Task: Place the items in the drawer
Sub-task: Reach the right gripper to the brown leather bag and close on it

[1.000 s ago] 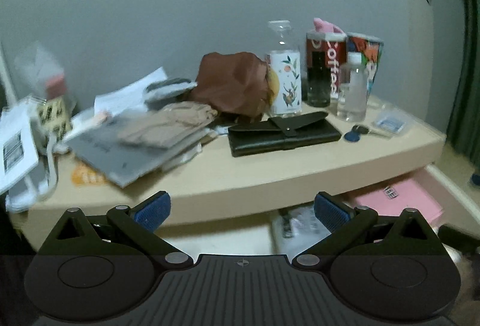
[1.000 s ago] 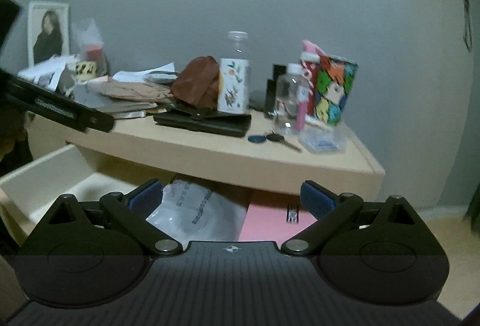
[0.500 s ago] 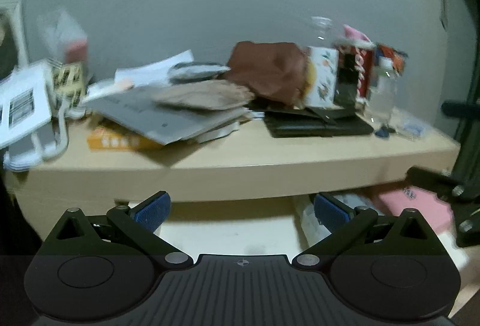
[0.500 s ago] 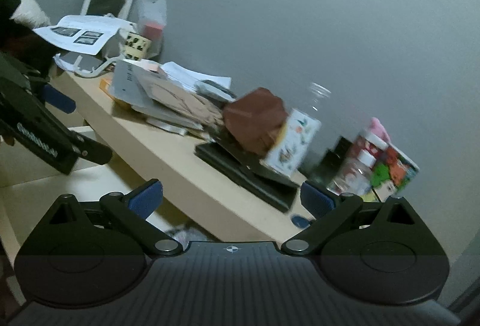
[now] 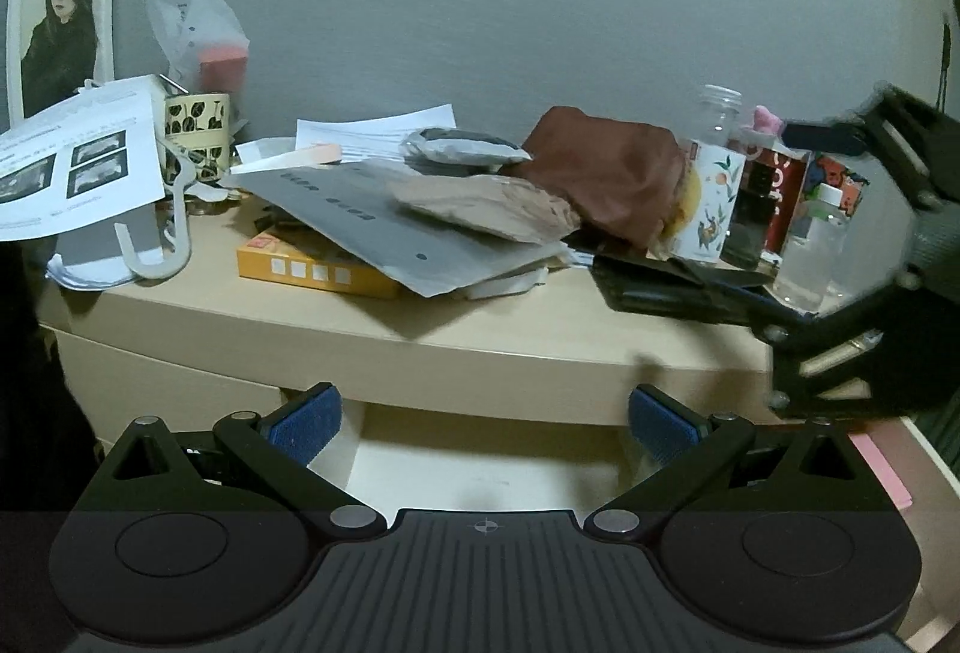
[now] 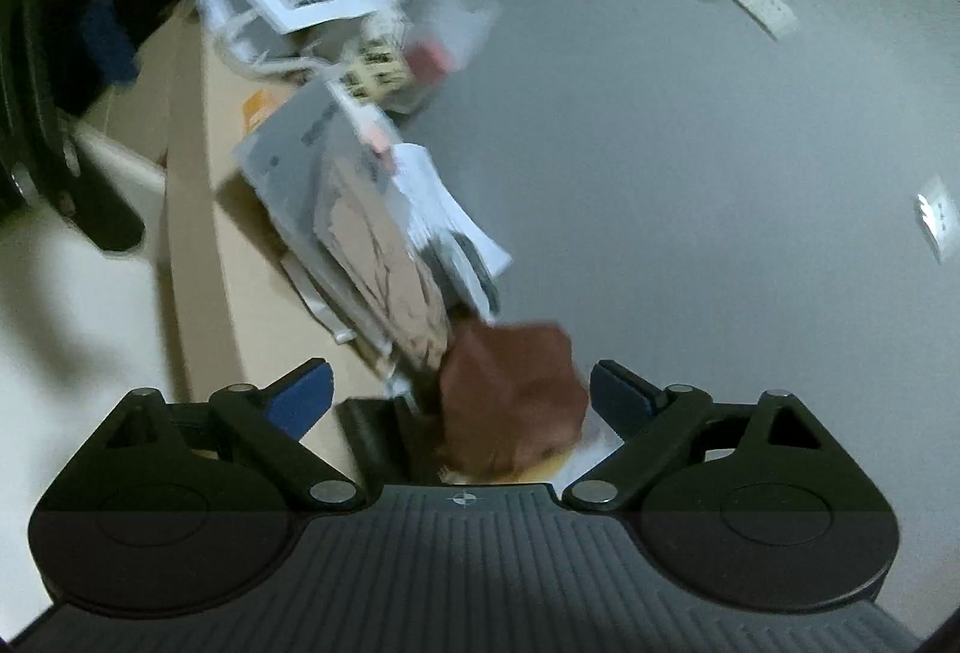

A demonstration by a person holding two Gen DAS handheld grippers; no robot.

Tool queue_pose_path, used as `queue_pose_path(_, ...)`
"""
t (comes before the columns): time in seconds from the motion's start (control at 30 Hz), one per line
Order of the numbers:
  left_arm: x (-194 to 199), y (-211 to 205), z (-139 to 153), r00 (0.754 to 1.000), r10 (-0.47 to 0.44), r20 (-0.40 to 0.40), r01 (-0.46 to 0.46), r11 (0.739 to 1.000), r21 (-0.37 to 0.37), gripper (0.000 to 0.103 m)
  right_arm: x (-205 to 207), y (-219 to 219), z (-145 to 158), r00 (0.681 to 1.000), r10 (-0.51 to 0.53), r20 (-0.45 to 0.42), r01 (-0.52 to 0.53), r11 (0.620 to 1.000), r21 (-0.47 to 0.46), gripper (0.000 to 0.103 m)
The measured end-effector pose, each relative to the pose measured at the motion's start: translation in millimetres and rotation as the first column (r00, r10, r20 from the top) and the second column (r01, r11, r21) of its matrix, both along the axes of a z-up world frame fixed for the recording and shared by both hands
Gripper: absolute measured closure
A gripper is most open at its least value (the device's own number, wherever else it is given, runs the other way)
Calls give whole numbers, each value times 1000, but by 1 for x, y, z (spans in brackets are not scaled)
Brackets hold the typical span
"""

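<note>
A cluttered beige desk top (image 5: 480,347) carries a grey envelope stack (image 5: 384,227), a tan cloth (image 5: 486,203), a brown pouch (image 5: 606,173), a black wallet (image 5: 666,287) and bottles (image 5: 714,191). Below it the open drawer (image 5: 480,467) shows a pale floor and a pink item (image 5: 882,473) at right. My left gripper (image 5: 480,425) is open and empty in front of the drawer. My right gripper (image 6: 459,398) is open, rolled sideways, with the brown pouch (image 6: 510,401) between its fingers but not touched; in the left wrist view it hangs over the wallet's right end (image 5: 864,257).
A framed photo (image 5: 60,29) leans on the grey wall at far left, with printed sheets (image 5: 72,167), a patterned cup (image 5: 198,125) and a white hook (image 5: 162,233) nearby. An orange box (image 5: 312,269) lies under the envelopes. A wall socket (image 6: 936,221) is on the wall.
The left wrist view has swung left, now showing the photo and papers. My right gripper has rolled sideways and come close over the wallet and brown pouch. Both grippers stayed open.
</note>
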State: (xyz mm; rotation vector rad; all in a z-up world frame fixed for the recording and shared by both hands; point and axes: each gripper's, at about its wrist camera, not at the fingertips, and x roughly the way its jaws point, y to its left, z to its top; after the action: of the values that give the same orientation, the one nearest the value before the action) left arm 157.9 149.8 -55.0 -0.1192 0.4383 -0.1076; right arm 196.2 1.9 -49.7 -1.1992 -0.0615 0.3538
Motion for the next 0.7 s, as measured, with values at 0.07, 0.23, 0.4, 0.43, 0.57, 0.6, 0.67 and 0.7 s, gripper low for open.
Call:
queue_pose_path(0.07, 1, 2, -1, 1000, 2, 0, -2, 1000, -6, 0, 13, 9, -8, 998, 38, 48, -33, 995, -99, 21)
queue_pose_path(0.23, 3, 8, -2, 1000, 11, -6, -12, 1000, -26, 0, 47, 28, -21, 993, 92, 72, -74, 973, -218, 25)
queue_pose_path(0.4, 5, 13, -4, 1000, 25, -12, -25, 999, -29, 0, 68, 41, -37, 987, 142, 77, -112, 946, -304, 28)
queue_pose_path(0.43, 6, 14, -4, 1000, 27, -13, -27, 999, -29, 0, 70, 43, -38, 988, 140, 72, -111, 945, -306, 28)
queue_pose_path(0.57, 7, 17, -4, 999, 37, -14, -38, 999, -30, 0, 78, 42, -32, 991, 126, 43, -109, 954, -279, 28)
queue_pose_path(0.6, 8, 18, -4, 999, 38, -15, -39, 999, -34, 0, 80, 41, -28, 993, 118, 31, -106, 959, -263, 28)
queue_pose_path(0.67, 8, 20, -4, 999, 38, -17, -39, 998, -44, 0, 93, 38, -14, 998, 61, -12, -62, 974, -218, 28)
queue_pose_path(0.7, 8, 21, -4, 999, 38, -18, -39, 998, -49, 0, 99, 37, -7, 999, 33, -35, -40, 980, -196, 27)
